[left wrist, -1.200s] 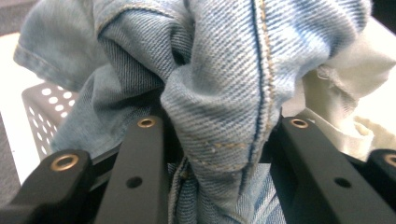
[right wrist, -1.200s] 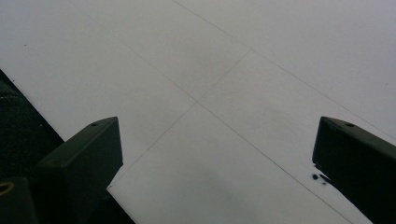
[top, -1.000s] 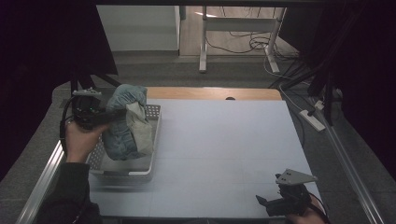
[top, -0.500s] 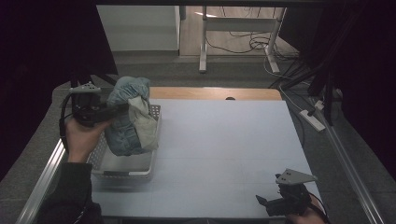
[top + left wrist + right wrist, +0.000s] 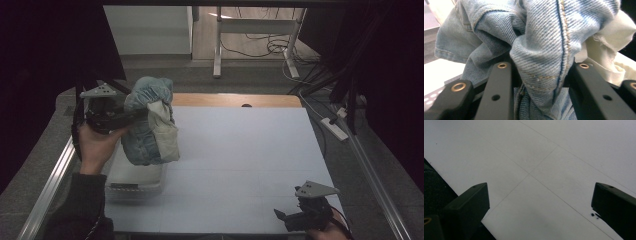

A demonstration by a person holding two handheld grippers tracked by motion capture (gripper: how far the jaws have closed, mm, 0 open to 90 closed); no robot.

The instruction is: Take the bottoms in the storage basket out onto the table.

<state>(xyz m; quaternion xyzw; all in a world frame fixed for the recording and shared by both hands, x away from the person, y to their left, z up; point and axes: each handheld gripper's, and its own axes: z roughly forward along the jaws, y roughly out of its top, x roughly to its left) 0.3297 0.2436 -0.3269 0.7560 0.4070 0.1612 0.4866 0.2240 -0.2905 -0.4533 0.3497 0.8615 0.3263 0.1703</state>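
High view: basket under jeans

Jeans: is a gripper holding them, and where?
Yes. The left gripper pinches a bunched seamed fold of the jeans. The right gripper holds nothing.

Fingers pinch bunched denim jeans.

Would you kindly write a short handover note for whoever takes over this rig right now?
Left gripper: shut on the bundled jeans, fingers pinching a denim fold.
Right gripper: open, holding nothing, low over the table at its near right corner.
Jeans: lifted, hanging above the white basket at the table's left; a white pocket lining shows.
Done: jeans grasped and raised out of the basket.
Left: probably carry them to the open tabletop and set them down.
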